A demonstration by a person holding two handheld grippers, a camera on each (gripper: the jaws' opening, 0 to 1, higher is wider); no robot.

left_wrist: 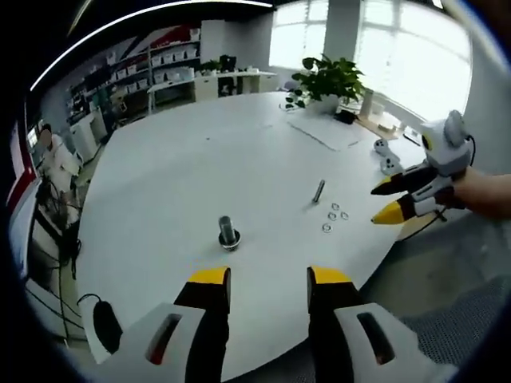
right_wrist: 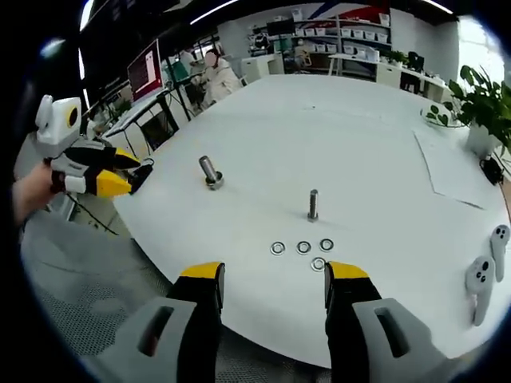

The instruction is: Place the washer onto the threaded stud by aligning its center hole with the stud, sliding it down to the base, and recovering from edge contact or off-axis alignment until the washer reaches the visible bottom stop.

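A threaded stud (right_wrist: 313,204) stands upright on the white table (right_wrist: 335,136), with several flat washers (right_wrist: 303,247) lying just in front of it. A second stud with a wide base (right_wrist: 211,172) stands further left. In the left gripper view the wide-based stud (left_wrist: 228,232) is nearest, the thin stud (left_wrist: 318,191) and washers (left_wrist: 334,215) lie beyond. My left gripper (left_wrist: 269,281) is open and empty near the table edge. My right gripper (right_wrist: 274,279) is open and empty in front of the washers. Each gripper appears in the other's view (left_wrist: 389,201), (right_wrist: 128,175).
A potted plant (left_wrist: 326,82) stands at the table's far side, with paper sheets (left_wrist: 327,132) beside it. Two white controllers (right_wrist: 485,274) lie near the table's right edge. Shelves, desks and a seated person (right_wrist: 217,76) are beyond the table.
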